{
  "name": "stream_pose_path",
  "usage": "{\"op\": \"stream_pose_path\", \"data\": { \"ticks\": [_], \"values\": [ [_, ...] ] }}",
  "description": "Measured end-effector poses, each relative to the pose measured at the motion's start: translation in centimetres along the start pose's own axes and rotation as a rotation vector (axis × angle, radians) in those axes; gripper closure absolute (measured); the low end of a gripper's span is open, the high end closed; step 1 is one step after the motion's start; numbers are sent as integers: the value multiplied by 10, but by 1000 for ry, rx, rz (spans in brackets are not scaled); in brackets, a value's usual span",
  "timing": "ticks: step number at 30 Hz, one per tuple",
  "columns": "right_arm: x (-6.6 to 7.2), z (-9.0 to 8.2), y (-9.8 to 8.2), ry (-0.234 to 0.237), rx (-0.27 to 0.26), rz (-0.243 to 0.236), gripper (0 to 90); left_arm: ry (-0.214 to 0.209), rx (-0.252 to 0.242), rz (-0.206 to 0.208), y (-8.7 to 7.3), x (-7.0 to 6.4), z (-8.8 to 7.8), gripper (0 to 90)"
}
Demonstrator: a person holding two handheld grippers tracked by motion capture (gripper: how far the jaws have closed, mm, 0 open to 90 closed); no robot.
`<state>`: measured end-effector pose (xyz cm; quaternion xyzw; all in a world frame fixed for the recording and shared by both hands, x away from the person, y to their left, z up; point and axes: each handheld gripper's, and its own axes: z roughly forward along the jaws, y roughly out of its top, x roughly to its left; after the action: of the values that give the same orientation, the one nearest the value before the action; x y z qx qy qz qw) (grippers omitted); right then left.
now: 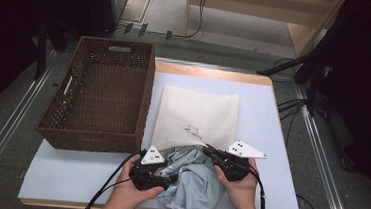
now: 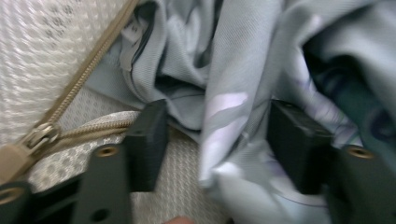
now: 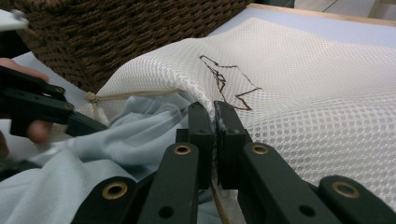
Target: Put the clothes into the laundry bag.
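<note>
A white mesh bag with a drawn star lies flat on the table, its zippered mouth toward the person. A light blue garment spills out of that mouth over the table's front edge. My right gripper is shut on the upper edge of the mesh bag and holds it lifted above the garment. My left gripper stands open at the mouth with folds of the garment between its jaws, beside the beige zipper. From above, the left gripper and the right gripper flank the garment.
A brown wicker basket stands at the left, close against the bag's left side. The table has a pale blue top with bare room to the right of the bag. Cables trail from both grippers toward the front edge.
</note>
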<state>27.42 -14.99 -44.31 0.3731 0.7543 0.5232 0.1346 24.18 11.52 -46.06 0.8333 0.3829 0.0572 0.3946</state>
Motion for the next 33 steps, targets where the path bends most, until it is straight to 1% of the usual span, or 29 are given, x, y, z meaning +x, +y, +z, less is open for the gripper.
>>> {"op": "stream_pose_path", "data": {
  "ticks": [2,4,6,8,9,10,12,13,14,15,16,17,18,19,20,22,23,24,26,28,30,31,32,33],
  "values": [
    [0,0,0,8,2,0,876,28,27,7,5,-3,5,546],
    [0,0,0,11,3,1,876,44,38,19,11,-5,9,638],
    [1,1,0,13,5,1,876,56,24,11,19,-6,13,730],
    [2,1,0,16,5,-3,876,48,10,-1,27,-5,15,821],
    [3,0,0,17,4,-2,876,34,-7,-7,32,-5,16,859],
    [3,0,1,17,2,-3,876,34,-18,-5,37,-5,18,871],
    [3,-1,1,20,-2,-6,876,47,-40,-3,43,-6,21,883],
    [3,-1,1,21,-2,-7,876,69,-50,7,46,-7,24,887],
    [3,-1,1,21,-2,-6,876,111,-58,27,48,-7,28,888],
    [3,-1,1,21,-2,-6,876,166,-60,48,49,-5,32,888],
    [3,-1,1,22,0,-1,876,180,-64,46,49,-3,36,887],
    [3,-1,1,22,0,-3,876,178,-60,34,48,0,40,882],
    [3,-1,1,21,0,-4,876,170,-57,24,48,0,40,859],
    [3,-1,1,21,1,-6,876,160,-63,20,47,-1,37,827],
    [2,-1,0,20,-2,-7,876,156,-74,21,47,-4,34,767],
    [1,-2,0,18,-4,-4,876,116,-95,38,45,-7,23,652],
    [0,-2,0,18,-4,-1,876,80,-100,44,43,-7,16,593],
    [-1,-2,0,17,-5,4,876,60,-104,46,42,-5,11,544],
    [-2,-1,0,14,-3,4,876,54,-121,48,35,-2,0,479],
    [-1,-1,0,10,-1,7,876,54,-141,37,23,4,-10,441],
    [0,-1,0,8,-2,2,876,46,-133,27,13,7,-14,408],
    [0,-1,0,7,0,3,876,37,-121,23,8,8,-16,397],
    [0,-1,0,6,0,2,876,21,-120,20,5,8,-17,387],
    [0,0,0,5,-1,0,876,8,-105,19,2,7,-17,382]
  ]
}}
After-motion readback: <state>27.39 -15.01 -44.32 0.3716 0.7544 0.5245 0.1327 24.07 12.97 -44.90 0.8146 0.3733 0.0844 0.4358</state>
